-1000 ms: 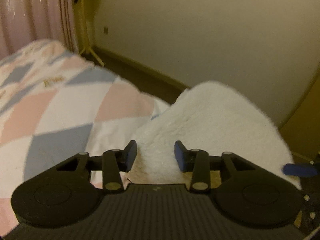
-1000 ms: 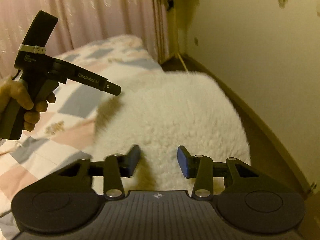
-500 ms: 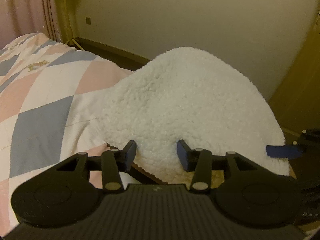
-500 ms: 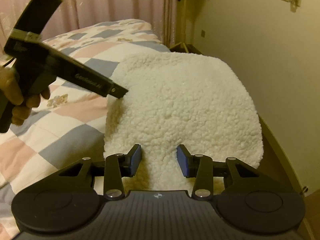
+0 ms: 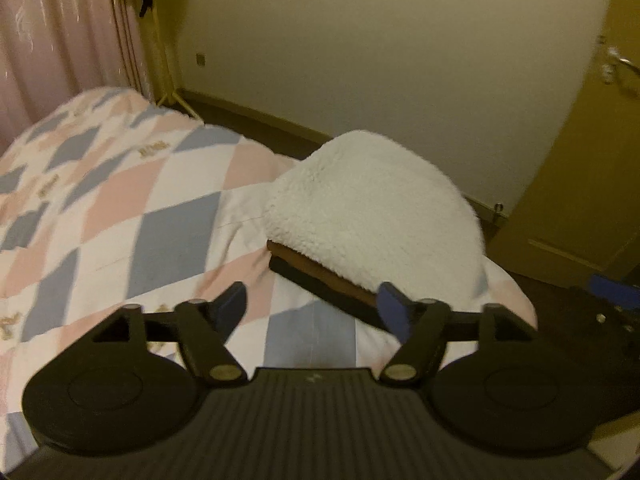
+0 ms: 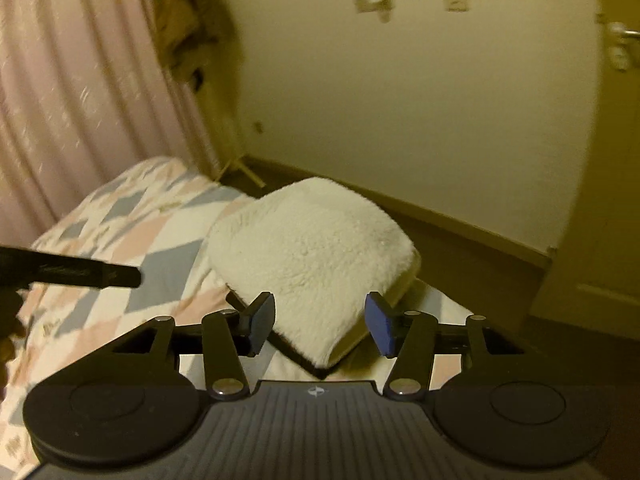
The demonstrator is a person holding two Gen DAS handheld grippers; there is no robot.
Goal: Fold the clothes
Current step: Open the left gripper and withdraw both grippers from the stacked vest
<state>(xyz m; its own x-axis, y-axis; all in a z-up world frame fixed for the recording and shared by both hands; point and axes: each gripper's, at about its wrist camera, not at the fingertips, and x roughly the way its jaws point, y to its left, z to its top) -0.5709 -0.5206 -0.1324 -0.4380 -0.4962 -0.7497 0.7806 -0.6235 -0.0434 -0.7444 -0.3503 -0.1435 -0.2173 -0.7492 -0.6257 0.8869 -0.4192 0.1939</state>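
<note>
Fleecy white folded garment point(image 5: 372, 216) on the diamond-patterned quilt point(image 5: 120, 208) by the cream wall point(image 5: 360, 60), left gripper point(image 5: 312, 308) and right gripper point(image 6: 318, 322) both spread, empty.

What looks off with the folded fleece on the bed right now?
The folded fleece garment sits at the very corner of the bed, turned diagonally to the quilt's edges. Its dark outer layer peeks out under the white pile. Both grippers, left and right, are open and empty.
</note>
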